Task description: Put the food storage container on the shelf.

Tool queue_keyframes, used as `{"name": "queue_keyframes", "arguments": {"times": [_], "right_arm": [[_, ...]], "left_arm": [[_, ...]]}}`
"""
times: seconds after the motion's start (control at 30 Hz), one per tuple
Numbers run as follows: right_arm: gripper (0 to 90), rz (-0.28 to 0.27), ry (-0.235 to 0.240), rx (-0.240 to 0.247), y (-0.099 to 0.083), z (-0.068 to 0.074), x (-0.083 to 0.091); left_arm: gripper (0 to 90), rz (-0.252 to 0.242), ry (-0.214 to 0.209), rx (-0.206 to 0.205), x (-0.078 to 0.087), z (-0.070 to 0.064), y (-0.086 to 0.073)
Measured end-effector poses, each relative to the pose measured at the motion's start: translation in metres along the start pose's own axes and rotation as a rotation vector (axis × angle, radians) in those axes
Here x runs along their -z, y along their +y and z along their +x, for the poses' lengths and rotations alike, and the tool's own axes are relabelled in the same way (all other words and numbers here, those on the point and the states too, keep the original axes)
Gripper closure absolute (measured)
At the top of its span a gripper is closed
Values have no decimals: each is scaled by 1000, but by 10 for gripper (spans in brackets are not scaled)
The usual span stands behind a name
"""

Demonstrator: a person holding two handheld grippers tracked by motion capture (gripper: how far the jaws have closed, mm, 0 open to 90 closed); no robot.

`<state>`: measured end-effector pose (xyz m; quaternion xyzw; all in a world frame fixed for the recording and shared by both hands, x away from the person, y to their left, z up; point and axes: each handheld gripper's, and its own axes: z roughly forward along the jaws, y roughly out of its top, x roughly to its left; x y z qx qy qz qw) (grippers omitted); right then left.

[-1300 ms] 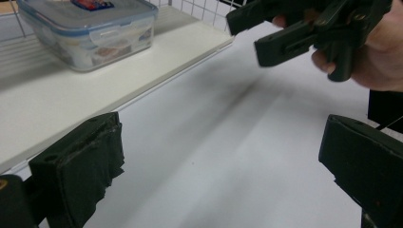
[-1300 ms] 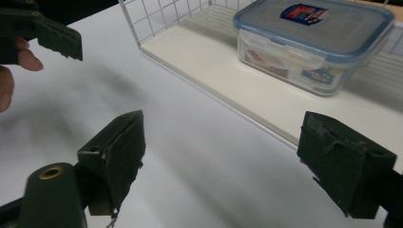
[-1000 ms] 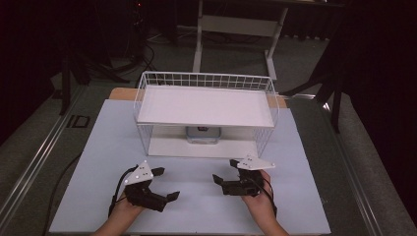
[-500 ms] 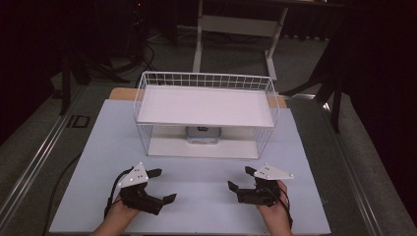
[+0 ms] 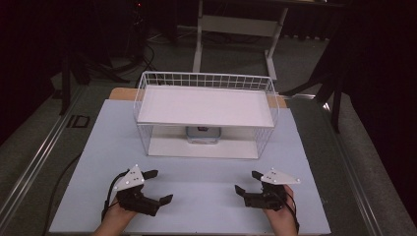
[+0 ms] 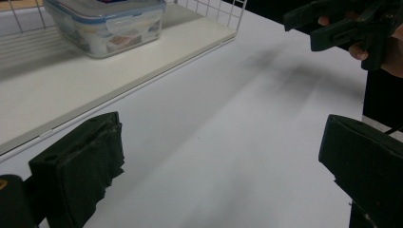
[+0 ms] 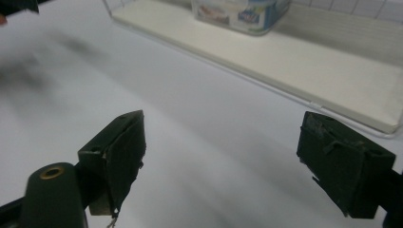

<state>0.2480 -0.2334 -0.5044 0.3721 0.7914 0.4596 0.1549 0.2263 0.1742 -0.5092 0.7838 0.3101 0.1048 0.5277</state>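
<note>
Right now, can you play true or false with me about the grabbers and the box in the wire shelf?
1. The plastic box sits on the lower board of the wire shelf. True.
2. The left gripper is holding the plastic box. False: its jaws are wide apart with nothing between them, out on the white table.
3. The right gripper has its jaws open. True.
4. The plastic box stands on the top board. False: the top board is bare, and the box is underneath it.
5. The box has its lid on. True: the left gripper view shows a clipped lid.
</note>
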Motion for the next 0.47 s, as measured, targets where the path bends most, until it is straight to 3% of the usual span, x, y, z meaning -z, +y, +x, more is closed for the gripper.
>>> {"name": "queue_keyframes", "arguments": {"times": [0.13,0.2,0.47], "right_arm": [[179,32,23,4,-7,-1,-9],[179,39,25,9,-9,-1,-13],[179,38,28,4,-8,-2,-21]], "left_arm": [[20,-7,15,-12,3,1,0],[20,-11,10,2,4,2,-2],[20,14,3,10,0,0,-7]]}}
